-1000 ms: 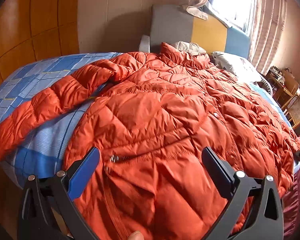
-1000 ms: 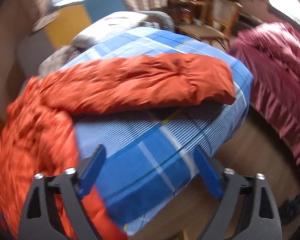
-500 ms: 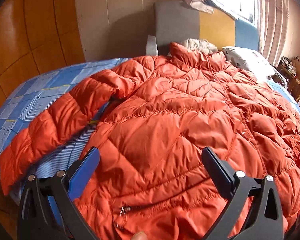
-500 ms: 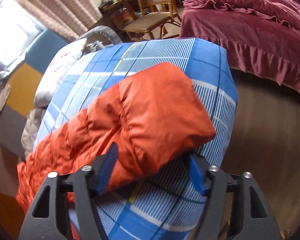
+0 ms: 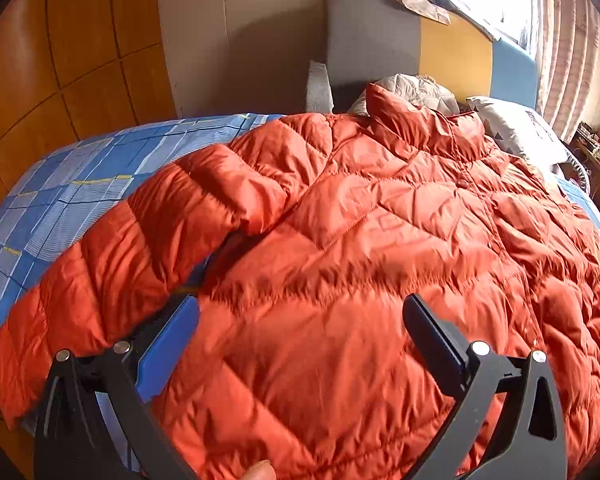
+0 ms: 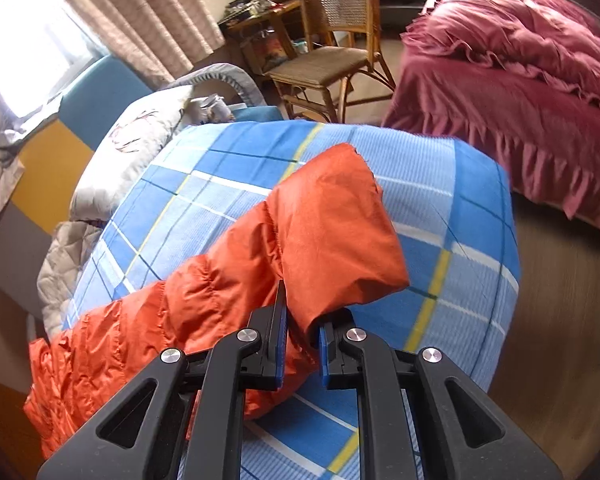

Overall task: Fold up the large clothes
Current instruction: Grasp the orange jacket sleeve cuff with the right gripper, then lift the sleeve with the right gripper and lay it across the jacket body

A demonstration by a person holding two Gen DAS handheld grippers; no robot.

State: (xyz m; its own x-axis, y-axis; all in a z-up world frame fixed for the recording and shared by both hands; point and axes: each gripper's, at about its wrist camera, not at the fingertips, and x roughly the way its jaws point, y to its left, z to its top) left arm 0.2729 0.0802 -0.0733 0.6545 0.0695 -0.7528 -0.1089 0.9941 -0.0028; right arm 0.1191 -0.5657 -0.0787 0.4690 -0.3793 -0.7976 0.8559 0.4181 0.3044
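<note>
An orange down jacket (image 5: 380,248) lies spread face up across a bed (image 5: 60,192) covered in a blue checked sheet, its collar toward the headboard (image 5: 412,44) and a pillow (image 5: 516,128), its front still closed and flat; nothing of it has been folded yet, so the task looks to be at its very start; in the left wrist view one sleeve (image 5: 132,248) stretches out sideways over the sheet toward the bed's edge, and the left gripper (image 5: 300,336) hovers over the lower body of the jacket with its jaws standing wide and nothing pinched between them, a fingertip of the person just showing at the bottom edge; in the right wrist view the other sleeve (image 6: 300,248) runs out over the sheet near the corner of the bed, and the right gripper (image 6: 302,344) is closing its jaws on the fabric just behind the cuff, a fold of orange cloth bunched between the blue pads (image 6: 279,344); a rattan chair (image 6: 332,52) and a second bed under a maroon cover (image 6: 520,64) stand beyond; judging from this, the step in hand is taking hold of that sleeve so it can be laid across the chest; still left are both sleeve folds and then folding the body over itself
</note>
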